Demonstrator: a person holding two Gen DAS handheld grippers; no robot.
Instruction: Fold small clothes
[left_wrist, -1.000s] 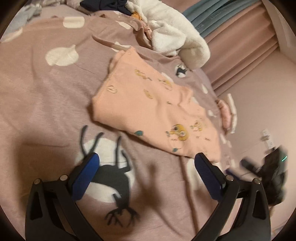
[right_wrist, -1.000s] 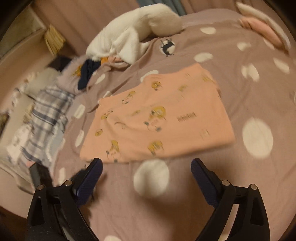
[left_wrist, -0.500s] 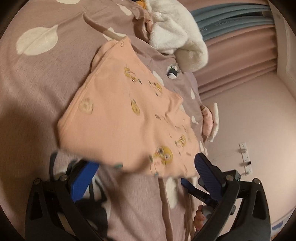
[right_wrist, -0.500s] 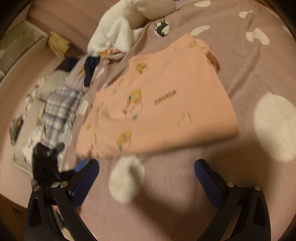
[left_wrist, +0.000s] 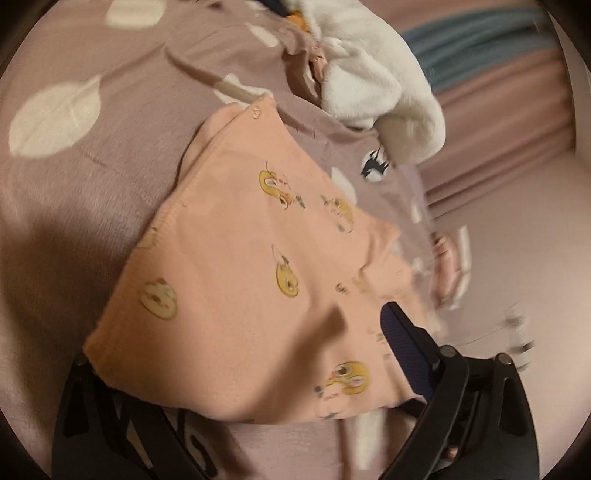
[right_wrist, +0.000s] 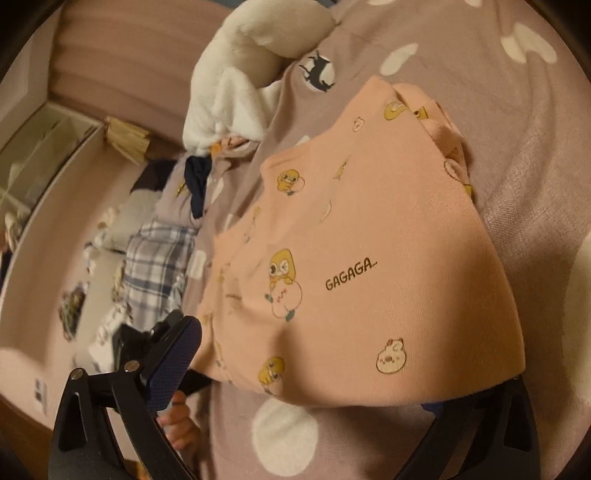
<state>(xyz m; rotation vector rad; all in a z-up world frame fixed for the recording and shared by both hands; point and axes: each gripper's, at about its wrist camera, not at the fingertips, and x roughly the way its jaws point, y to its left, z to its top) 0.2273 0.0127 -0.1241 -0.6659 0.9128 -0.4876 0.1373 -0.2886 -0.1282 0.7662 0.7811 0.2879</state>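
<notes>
A folded peach garment (left_wrist: 236, 280) printed with yellow ducks lies on the mauve spotted bedspread (left_wrist: 85, 177). My left gripper (left_wrist: 240, 339) is at its near edge, jaws wide and closing. The right finger (left_wrist: 406, 350) rests over the cloth, and the left one is hidden beneath the edge. In the right wrist view the peach garment (right_wrist: 369, 236) fills the middle. My right gripper (right_wrist: 354, 354) is also closing. Its left finger (right_wrist: 173, 365) stands clear beside the cloth, while the right one is under the corner. No pad presses the cloth.
A white fluffy garment (left_wrist: 376, 81) lies beyond the peach one, with a navy cloth (right_wrist: 197, 177) and a plaid cloth (right_wrist: 155, 269) in a pile at the bed's far side. The person's hand (right_wrist: 179, 421) shows low down. Pink curtains (left_wrist: 498, 122) hang behind.
Both grippers have come forward and lower, up to the garment. Its near edge, earlier ahead of the fingertips, now lies between the jaws and covers one finger of each.
</notes>
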